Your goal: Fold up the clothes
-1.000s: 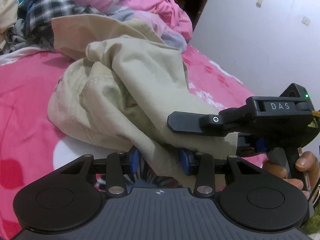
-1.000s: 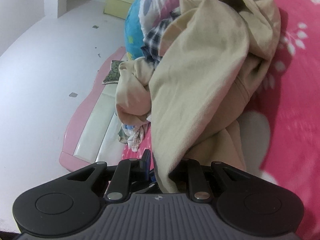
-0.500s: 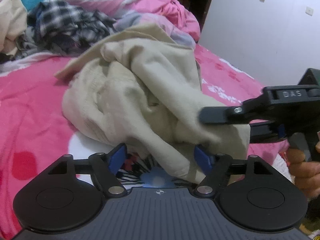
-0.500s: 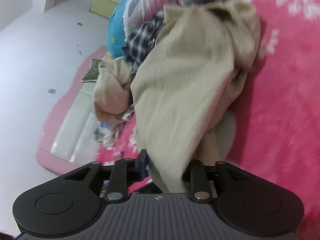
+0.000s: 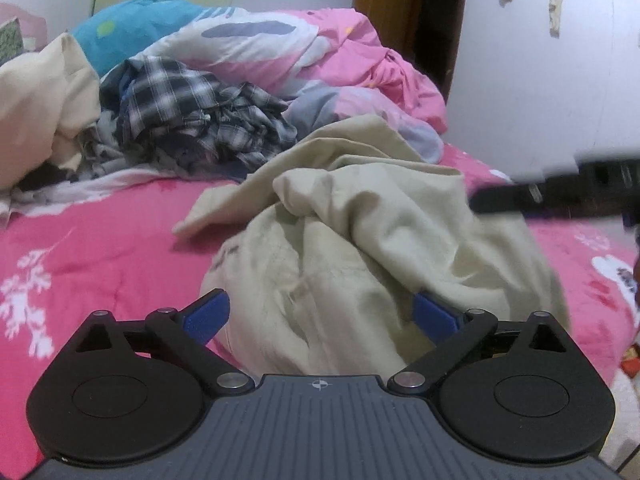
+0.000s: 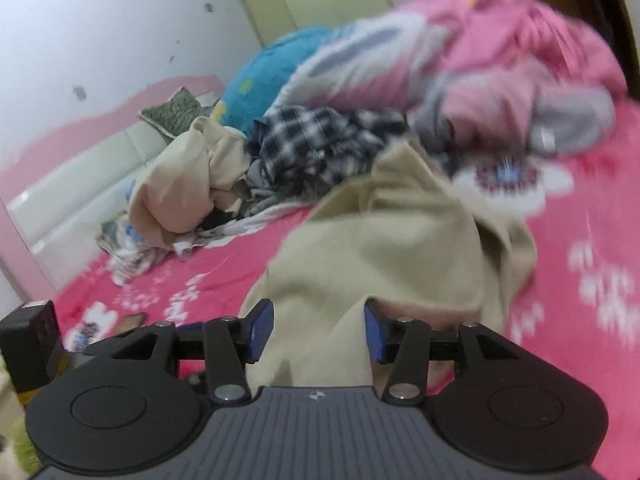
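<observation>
A crumpled beige garment (image 5: 360, 248) lies in a heap on the pink flowered bedcover (image 5: 100, 240). My left gripper (image 5: 320, 314) is low at its near edge. Its jaws are opening and stand wide, the blue pads clear of the cloth on both sides. In the right wrist view the same beige garment (image 6: 392, 248) runs in between the pads of my right gripper (image 6: 318, 332). Those jaws are opening too, and the cloth hangs loose between them with nothing pinched. A blurred black finger (image 5: 504, 202) of the right gripper shows at the right of the left wrist view.
Behind the beige heap lie a black-and-white checked shirt (image 5: 192, 120), a cream garment (image 5: 40, 100), a bunched pink quilt (image 5: 340, 52) and a blue pillow (image 5: 132, 32). A white wall (image 5: 540, 80) and a dark doorway (image 5: 436, 20) stand at the right. A white padded headboard (image 6: 80, 184) is at the left.
Both grippers opened and let go of the beige garment, which slumped into a heap on the bed. The right gripper rose and rolled level. The left view tilted up.
</observation>
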A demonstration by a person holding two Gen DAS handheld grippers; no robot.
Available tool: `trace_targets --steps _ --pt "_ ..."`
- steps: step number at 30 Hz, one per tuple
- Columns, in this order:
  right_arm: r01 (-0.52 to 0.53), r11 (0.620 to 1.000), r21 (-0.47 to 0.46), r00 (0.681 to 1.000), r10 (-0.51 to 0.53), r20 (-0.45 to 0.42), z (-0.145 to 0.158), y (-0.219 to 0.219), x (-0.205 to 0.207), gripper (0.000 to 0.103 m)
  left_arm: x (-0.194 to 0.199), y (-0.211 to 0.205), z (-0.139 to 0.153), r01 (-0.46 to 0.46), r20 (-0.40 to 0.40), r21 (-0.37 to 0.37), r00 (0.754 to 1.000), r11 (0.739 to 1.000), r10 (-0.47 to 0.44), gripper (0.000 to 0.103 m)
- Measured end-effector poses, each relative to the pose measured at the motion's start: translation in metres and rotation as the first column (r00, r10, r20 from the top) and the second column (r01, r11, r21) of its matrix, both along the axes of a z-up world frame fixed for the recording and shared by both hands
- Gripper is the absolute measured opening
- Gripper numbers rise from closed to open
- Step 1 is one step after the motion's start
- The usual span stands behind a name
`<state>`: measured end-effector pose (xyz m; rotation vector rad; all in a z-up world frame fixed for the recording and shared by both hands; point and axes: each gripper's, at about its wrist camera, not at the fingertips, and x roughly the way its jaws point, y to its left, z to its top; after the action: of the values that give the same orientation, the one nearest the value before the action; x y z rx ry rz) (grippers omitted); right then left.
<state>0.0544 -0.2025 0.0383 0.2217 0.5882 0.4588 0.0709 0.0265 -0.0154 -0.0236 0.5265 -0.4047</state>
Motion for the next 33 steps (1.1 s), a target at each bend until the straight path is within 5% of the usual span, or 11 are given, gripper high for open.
trace_targets --steps 7,13,16,21,22,24,25,28,33 --pt "-0.017 0.983 -0.181 0.989 0.042 0.139 0.026 0.049 0.051 0.053 0.015 -0.008 -0.012 0.032 -0.042 0.016 0.999 0.999 -0.031 0.076" --pt "0.070 0.890 -0.452 0.948 0.081 0.306 0.030 0.088 0.094 0.076 0.020 -0.008 -0.017 0.040 -0.052 0.006 0.998 0.999 -0.040 0.073" --pt "0.074 0.832 -0.550 0.958 0.094 0.272 0.013 0.096 0.126 0.079 0.021 -0.007 -0.018 0.041 -0.053 0.012 0.998 0.999 -0.041 0.073" --pt "-0.034 0.786 -0.617 0.985 0.132 0.114 -0.021 0.103 0.167 0.080 0.021 -0.010 -0.019 0.030 -0.046 0.024 0.999 0.999 -0.029 0.073" --pt "-0.045 0.782 -0.621 0.987 0.131 0.093 -0.028 0.104 0.172 0.077 0.020 -0.011 -0.019 0.028 -0.046 0.025 0.999 0.999 -0.026 0.073" --pt "-0.029 0.786 -0.617 0.990 0.106 0.089 -0.036 0.103 0.176 0.054 0.020 -0.011 -0.018 0.025 -0.047 0.028 0.999 0.999 -0.023 0.073" --pt "-0.013 0.798 -0.603 0.992 0.086 0.093 -0.036 0.099 0.176 0.035 0.019 -0.011 -0.017 0.024 -0.046 0.032 0.999 0.999 -0.022 0.072" --pt "0.028 0.850 -0.525 0.994 0.034 0.107 -0.029 0.082 0.173 0.012 0.017 -0.011 -0.016 0.026 -0.043 0.044 0.999 0.999 -0.024 0.072" --pt "0.120 0.898 -0.423 0.984 -0.052 0.170 -0.004 0.047 0.159 0.004 0.015 -0.012 -0.012 0.019 -0.037 0.054 0.999 0.998 -0.017 0.072"
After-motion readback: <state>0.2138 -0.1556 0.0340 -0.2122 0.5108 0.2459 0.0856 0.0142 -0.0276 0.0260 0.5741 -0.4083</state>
